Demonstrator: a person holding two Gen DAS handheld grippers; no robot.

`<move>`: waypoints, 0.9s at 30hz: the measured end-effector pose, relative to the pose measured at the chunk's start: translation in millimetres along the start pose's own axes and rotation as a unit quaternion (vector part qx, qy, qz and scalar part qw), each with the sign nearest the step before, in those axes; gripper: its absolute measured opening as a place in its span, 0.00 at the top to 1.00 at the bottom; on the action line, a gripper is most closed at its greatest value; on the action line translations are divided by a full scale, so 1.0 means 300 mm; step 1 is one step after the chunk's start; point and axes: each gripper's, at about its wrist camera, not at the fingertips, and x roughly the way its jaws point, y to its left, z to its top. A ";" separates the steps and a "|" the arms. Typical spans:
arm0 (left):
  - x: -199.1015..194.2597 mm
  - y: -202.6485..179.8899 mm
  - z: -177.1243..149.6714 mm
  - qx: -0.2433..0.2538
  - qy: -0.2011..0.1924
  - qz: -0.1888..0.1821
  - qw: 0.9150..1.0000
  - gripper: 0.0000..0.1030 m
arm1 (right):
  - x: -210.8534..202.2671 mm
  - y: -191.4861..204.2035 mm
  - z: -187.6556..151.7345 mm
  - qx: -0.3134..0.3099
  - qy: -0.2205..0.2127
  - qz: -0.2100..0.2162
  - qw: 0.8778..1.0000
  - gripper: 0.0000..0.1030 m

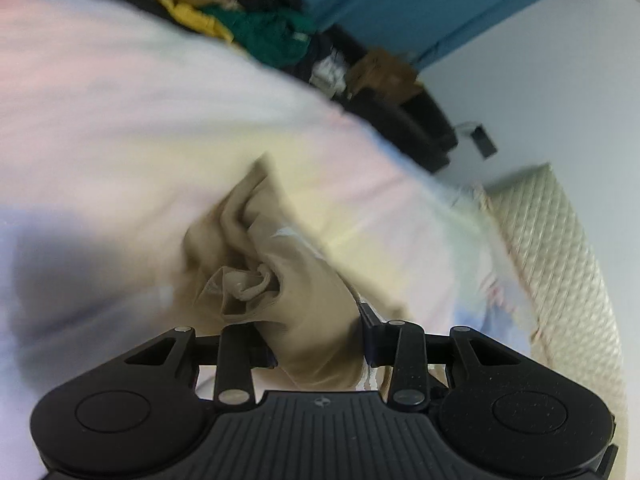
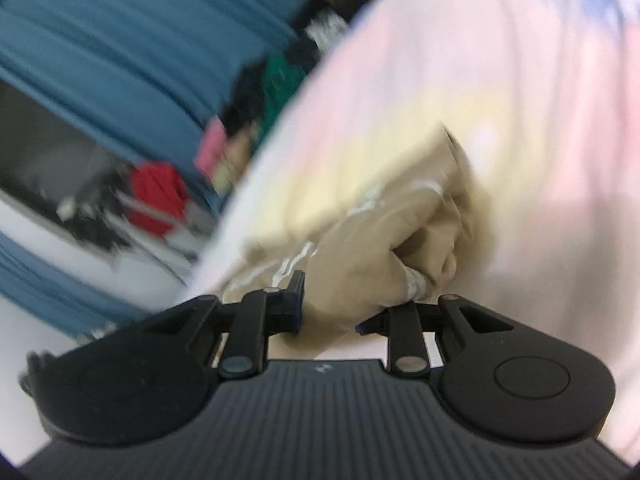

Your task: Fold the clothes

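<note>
A beige garment [image 1: 260, 248] is bunched up over a pastel pink, yellow and blue sheet [image 1: 120, 120]. My left gripper [image 1: 318, 344] is shut on a thick fold of the beige garment, which fills the gap between its jaws. In the right wrist view the same beige garment [image 2: 380, 232] is gathered between the jaws of my right gripper [image 2: 328, 312], which is shut on it. The sheet [image 2: 520, 120] lies behind it. Both views are motion-blurred, and the fingertips are hidden by cloth.
A heap of mixed clothes [image 1: 260, 28], green, yellow, black and brown, lies beyond the sheet, also in the right wrist view [image 2: 256, 112]. A blue curtain [image 1: 420, 8] hangs behind. A quilted cream mattress edge [image 1: 560, 260] runs at right.
</note>
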 end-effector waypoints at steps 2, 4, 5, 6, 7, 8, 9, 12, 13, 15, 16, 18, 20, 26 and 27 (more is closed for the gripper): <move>0.011 0.052 -0.068 0.020 0.009 0.011 1.000 0.62 | 0.003 -0.041 -0.076 -0.003 0.010 -0.006 1.000 0.74; 0.026 0.092 -0.126 0.047 0.016 0.024 0.998 0.60 | 0.012 -0.075 -0.127 0.000 0.020 -0.015 1.000 0.74; 0.039 0.100 -0.146 0.065 0.015 0.030 0.997 0.59 | 0.014 -0.091 -0.145 0.009 0.022 -0.018 1.000 0.74; 0.048 0.105 -0.163 0.083 0.012 0.036 0.996 0.57 | 0.016 -0.106 -0.164 0.017 0.023 -0.021 0.999 0.74; 0.050 0.102 -0.174 0.097 0.008 0.041 0.994 0.55 | 0.018 -0.122 -0.183 0.025 0.025 -0.023 0.999 0.73; 0.043 0.092 -0.179 0.107 0.004 0.044 0.993 0.54 | 0.015 -0.121 -0.187 0.034 0.027 -0.029 0.999 0.73; 0.035 0.078 -0.181 0.115 0.002 0.050 0.992 0.51 | 0.007 -0.110 -0.181 0.044 0.030 -0.036 0.998 0.72; -0.002 0.019 -0.178 0.137 0.008 0.082 0.987 0.44 | -0.037 -0.075 -0.178 0.065 0.044 -0.068 0.995 0.71; -0.019 -0.003 -0.180 0.145 0.010 0.093 0.985 0.38 | -0.064 -0.063 -0.182 0.071 0.051 -0.081 0.993 0.71; -0.098 -0.048 -0.196 0.172 0.007 0.113 0.979 0.31 | -0.132 -0.023 -0.190 0.060 0.055 -0.100 0.992 0.71; -0.141 -0.073 -0.204 0.185 0.002 0.122 0.975 0.25 | -0.167 -0.002 -0.194 0.051 0.055 -0.109 0.991 0.71; -0.238 -0.122 -0.222 0.203 -0.020 0.135 0.970 0.17 | -0.247 0.043 -0.200 0.036 0.055 -0.110 0.992 0.71; -0.344 -0.180 -0.241 0.217 -0.040 0.136 0.966 0.11 | -0.334 0.090 -0.205 0.020 0.050 -0.104 0.993 0.56; -0.630 -0.372 -0.333 0.267 -0.097 0.145 0.948 0.00 | -0.593 0.266 -0.233 -0.064 -0.001 -0.090 0.994 0.15; -0.677 -0.404 -0.349 0.275 -0.107 0.146 0.944 0.00 | -0.634 0.294 -0.243 -0.077 -0.008 -0.088 0.993 0.15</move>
